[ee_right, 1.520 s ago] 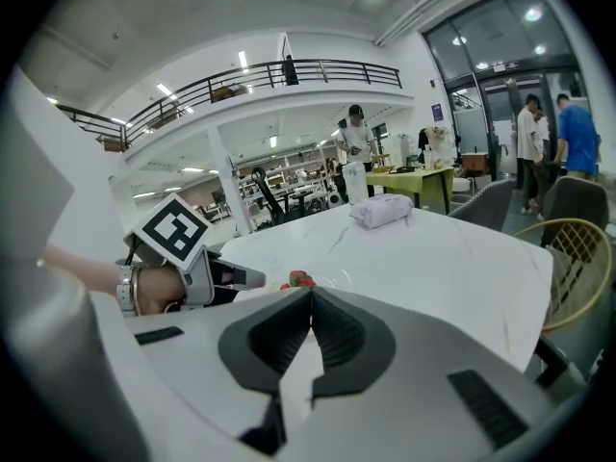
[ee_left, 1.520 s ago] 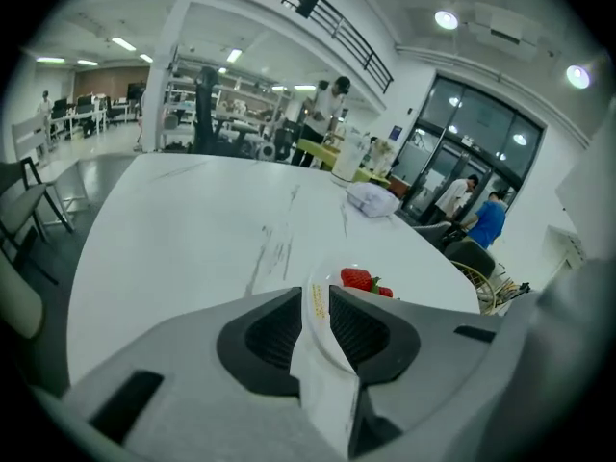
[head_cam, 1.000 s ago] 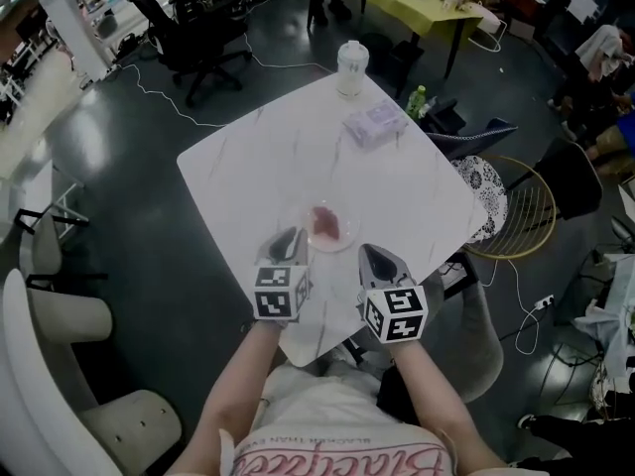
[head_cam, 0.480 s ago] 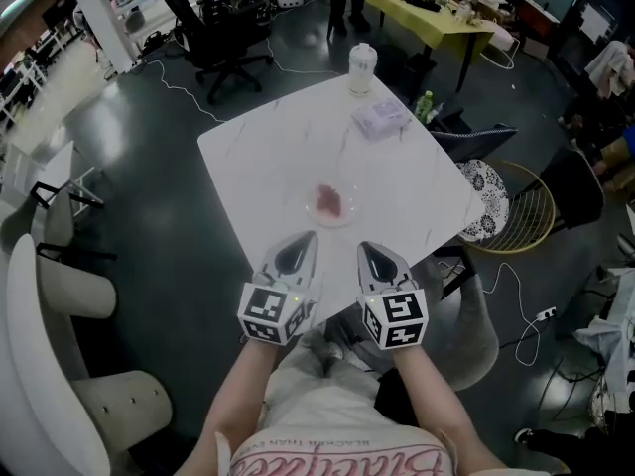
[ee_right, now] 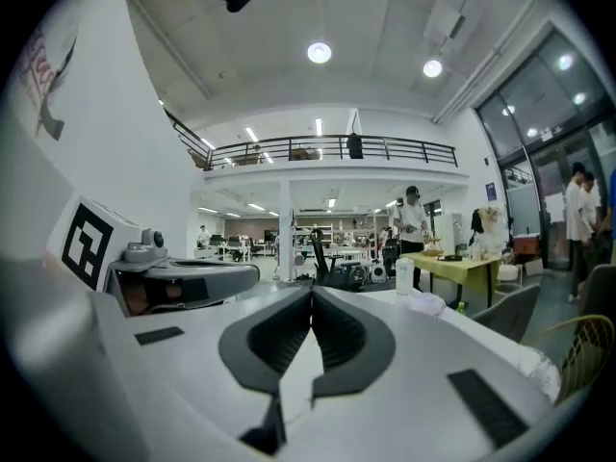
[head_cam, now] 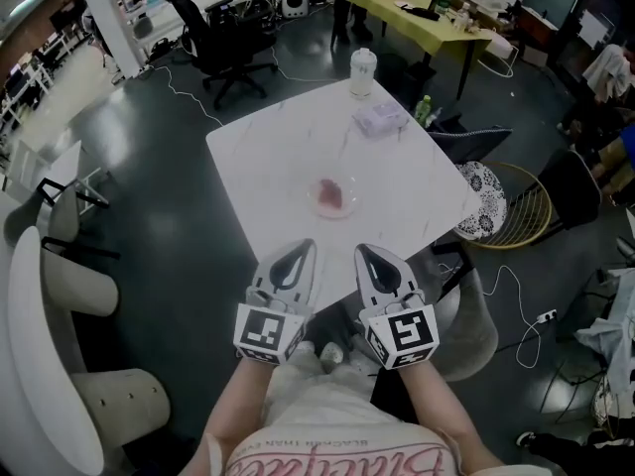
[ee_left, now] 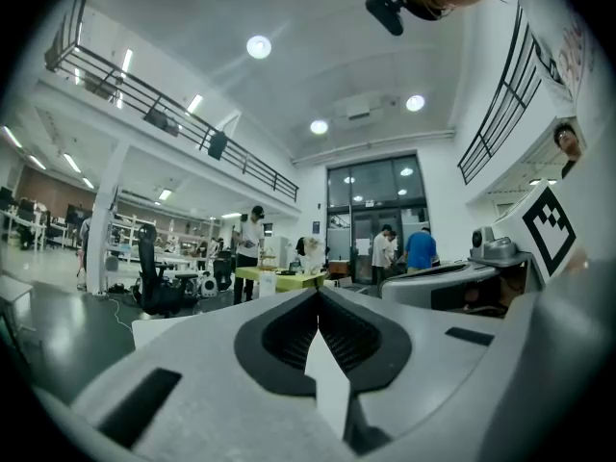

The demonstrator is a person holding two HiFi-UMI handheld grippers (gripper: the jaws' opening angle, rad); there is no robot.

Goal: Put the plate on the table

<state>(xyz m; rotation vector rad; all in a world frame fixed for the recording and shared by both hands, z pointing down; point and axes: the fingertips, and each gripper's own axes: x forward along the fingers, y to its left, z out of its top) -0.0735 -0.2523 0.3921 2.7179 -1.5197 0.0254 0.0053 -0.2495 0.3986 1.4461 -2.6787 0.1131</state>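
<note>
Left hand-held gripper, right hand-held gripper closed, empty; head view alone shows plate on table.

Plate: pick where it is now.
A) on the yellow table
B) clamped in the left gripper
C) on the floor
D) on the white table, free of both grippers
D: the plate lies on the white table, while the left gripper and right gripper are both shut, hold nothing and sit apart from it, nearer the person.
</note>
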